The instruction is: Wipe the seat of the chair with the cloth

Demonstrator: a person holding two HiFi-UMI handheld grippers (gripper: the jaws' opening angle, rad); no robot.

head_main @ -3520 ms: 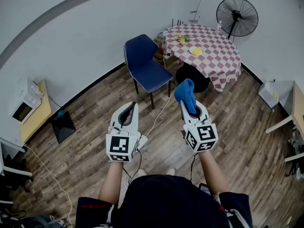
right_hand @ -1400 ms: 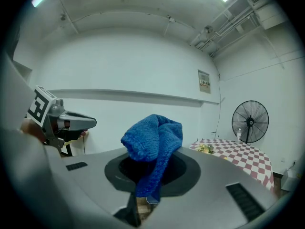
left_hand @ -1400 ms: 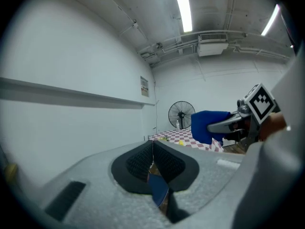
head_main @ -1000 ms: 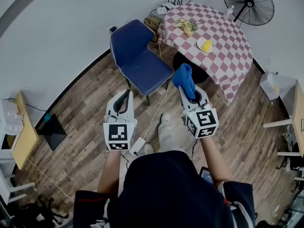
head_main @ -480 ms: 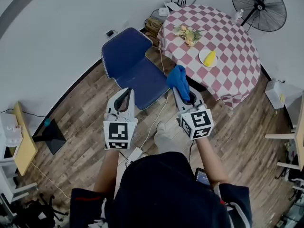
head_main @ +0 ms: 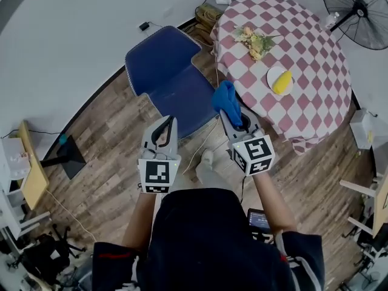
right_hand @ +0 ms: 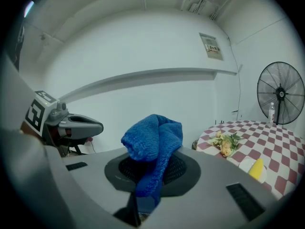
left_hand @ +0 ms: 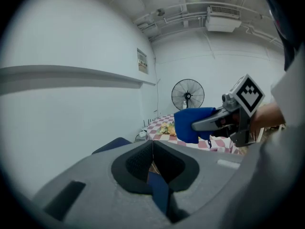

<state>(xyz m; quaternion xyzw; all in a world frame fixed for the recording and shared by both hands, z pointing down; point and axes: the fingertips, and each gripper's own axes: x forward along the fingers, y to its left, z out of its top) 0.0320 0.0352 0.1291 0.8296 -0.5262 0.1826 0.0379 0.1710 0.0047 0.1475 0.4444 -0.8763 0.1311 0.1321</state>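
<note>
The blue chair (head_main: pixel 182 96) stands by the white wall, its seat just ahead of both grippers in the head view. My right gripper (head_main: pixel 233 117) is shut on a bunched blue cloth (head_main: pixel 227 101), held in the air off the seat's right front corner. In the right gripper view the cloth (right_hand: pixel 155 144) bulges up out of the closed jaws. My left gripper (head_main: pixel 165 128) is shut with nothing in it, near the seat's front edge. In the left gripper view the jaws meet, and the cloth (left_hand: pixel 189 123) shows to the right.
A round table with a red-checked cover (head_main: pixel 297 59) stands right of the chair, with flowers (head_main: pixel 257 41) and a yellow thing on a plate (head_main: pixel 280 81). A standing fan (head_main: pixel 357 11) is behind it. A cable (head_main: pixel 203 143) and the person's shoe (head_main: pixel 207 160) are on the wood floor.
The person has walked up to the chair; it now lies close under both grippers. The right gripper still holds the cloth, and the left stays shut.
</note>
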